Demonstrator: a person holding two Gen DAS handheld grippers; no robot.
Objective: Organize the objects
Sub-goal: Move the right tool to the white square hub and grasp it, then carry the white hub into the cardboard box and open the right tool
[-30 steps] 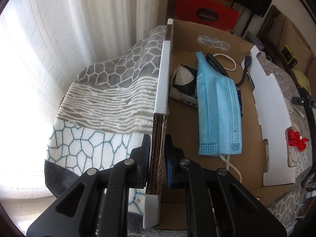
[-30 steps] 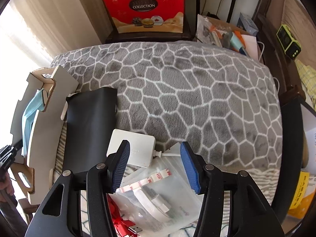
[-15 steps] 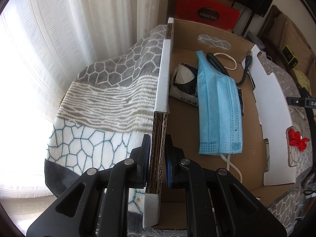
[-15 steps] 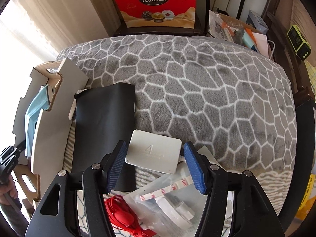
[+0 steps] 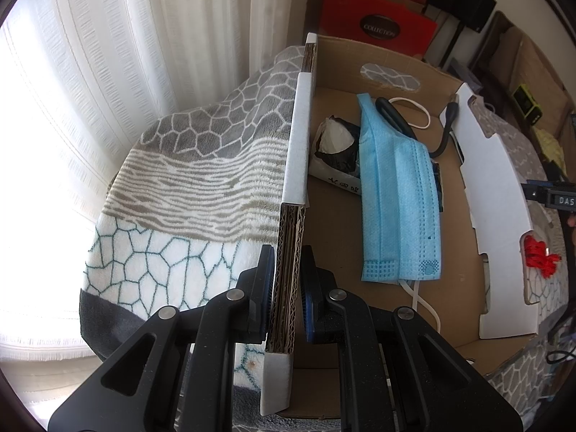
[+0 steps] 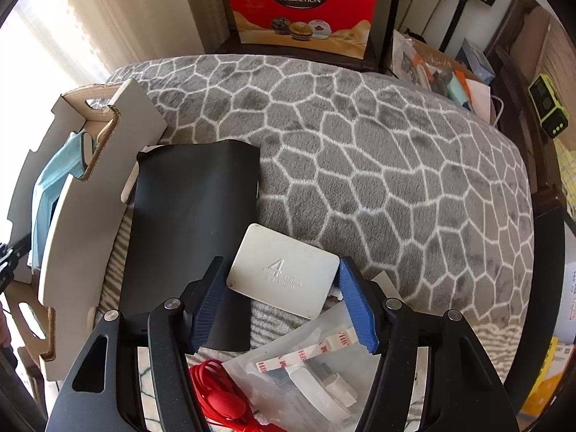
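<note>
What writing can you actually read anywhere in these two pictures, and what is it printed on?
"COLLECTION": red chocolate box behind the blanket; the line above is blurred.
"4": white flat device; the embossed lines below are too small.
"DAS": black tag, cut off at the frame edge.
Red print on the adhesive strips: unreadable.
Black marks on the packet in the cardboard box: unreadable.

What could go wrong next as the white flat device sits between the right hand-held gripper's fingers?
1. The white flat device is wide and only its edges meet the right hand-held gripper, so it may slip or tilt out.
2. A white cable seems attached to it and could drag the clear plastic bag.
3. The left hand-held gripper clamps the cardboard box wall; pulling could tip out the blue face mask.
</note>
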